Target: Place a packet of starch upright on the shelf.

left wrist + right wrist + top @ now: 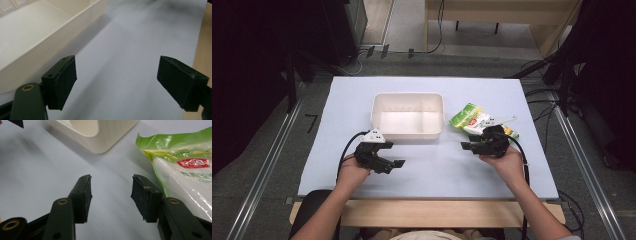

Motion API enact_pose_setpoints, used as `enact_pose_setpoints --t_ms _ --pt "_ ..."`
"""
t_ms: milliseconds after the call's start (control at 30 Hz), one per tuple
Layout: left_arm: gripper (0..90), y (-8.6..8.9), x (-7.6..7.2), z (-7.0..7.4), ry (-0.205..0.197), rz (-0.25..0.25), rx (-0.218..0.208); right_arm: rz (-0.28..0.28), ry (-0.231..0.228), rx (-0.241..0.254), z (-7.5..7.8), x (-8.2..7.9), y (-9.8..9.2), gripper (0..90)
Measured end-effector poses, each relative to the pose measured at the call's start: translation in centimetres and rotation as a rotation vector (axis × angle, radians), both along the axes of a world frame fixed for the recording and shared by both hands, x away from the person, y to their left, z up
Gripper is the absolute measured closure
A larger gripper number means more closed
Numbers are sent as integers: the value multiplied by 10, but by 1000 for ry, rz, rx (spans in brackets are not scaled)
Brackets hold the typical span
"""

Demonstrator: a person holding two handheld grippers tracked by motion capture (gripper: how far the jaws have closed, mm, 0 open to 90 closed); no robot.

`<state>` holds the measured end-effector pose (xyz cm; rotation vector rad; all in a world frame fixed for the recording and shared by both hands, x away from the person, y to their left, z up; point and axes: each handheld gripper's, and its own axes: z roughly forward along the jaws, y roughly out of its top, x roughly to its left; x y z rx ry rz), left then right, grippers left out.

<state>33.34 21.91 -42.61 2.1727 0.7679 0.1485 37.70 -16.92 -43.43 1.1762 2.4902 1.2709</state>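
With both sets of jaws wide and empty near the table's front edge, the right gripper (472, 145) should swing over the green-and-white bag (474, 120) toward the right edge, pinching it squarely, while the left gripper (396, 162) waits before the white tub (407, 100).

Overhead light falls evenly on the pale blue-white desk (427, 165) in the high view, while the surrounding floor and room corners lie dim to near black. The white rectangular plastic tub (408, 116) shows a bright, washed-out floor. In the left gripper view the far desk is blurred and smoky. Glare streaks the glossy green and white plastic packet (185, 170) in the right gripper view; soft shadows lie beneath.
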Motion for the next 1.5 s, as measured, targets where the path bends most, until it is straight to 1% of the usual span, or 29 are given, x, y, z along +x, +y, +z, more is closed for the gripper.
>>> enact_pose_setpoints --t_ms 67,133,567,600,633,700,733,800,833,900,1000,1033,1133,1267,1333,1400,1433,1467,1500 --pt "167 0 0 -1 -1 2 -10 -1 -6 -1 1 0 -2 509" --pt "167 0 0 0 1 -1 0 -5 -5 1 1 0 -3 508" --pt "167 0 0 0 -1 -1 -2 -9 -13 -1 4 0 -5 508" --pt "167 0 0 0 1 -1 -4 -11 -10 -2 5 0 -5 510" --pt "167 0 0 0 1 -1 -5 -6 -20 -5 6 0 -6 511" --pt "167 0 0 0 3 -1 -6 -4 -22 -9 8 0 -7 510" --pt "167 0 0 0 1 1 -13 -5 -24 -9 9 0 -8 510" --pt "167 0 0 0 2 2 -11 -7 -26 -8 10 0 -9 511" --pt "167 0 0 0 3 0 -2 -10 -27 -11 12 1 -11 511" --pt "167 0 0 0 2 0 -2 -14 -31 -14 14 1 -13 516" --pt "167 0 0 0 0 3 -4 -20 -32 -8 18 2 -16 530" --pt "167 0 0 0 -2 3 -11 -21 -37 -7 19 2 -17 537" --pt "167 0 0 0 1 3 -10 -23 -38 -4 22 3 -20 546" --pt "167 0 0 0 1 6 -10 -42 -52 -23 27 5 -27 603" --pt "167 0 0 -1 1 6 -11 -48 -45 -22 28 5 -30 616" --pt "167 0 0 -1 1 5 -10 -67 -35 -14 29 9 -37 676" --pt "167 0 0 -1 1 5 -10 -67 -35 -14 29 9 -37 676" --pt "167 0 0 -1 1 5 -10 -87 -22 -9 30 11 -42 709" --pt "167 0 0 -1 0 7 -10 -98 -23 -10 29 13 -44 722"
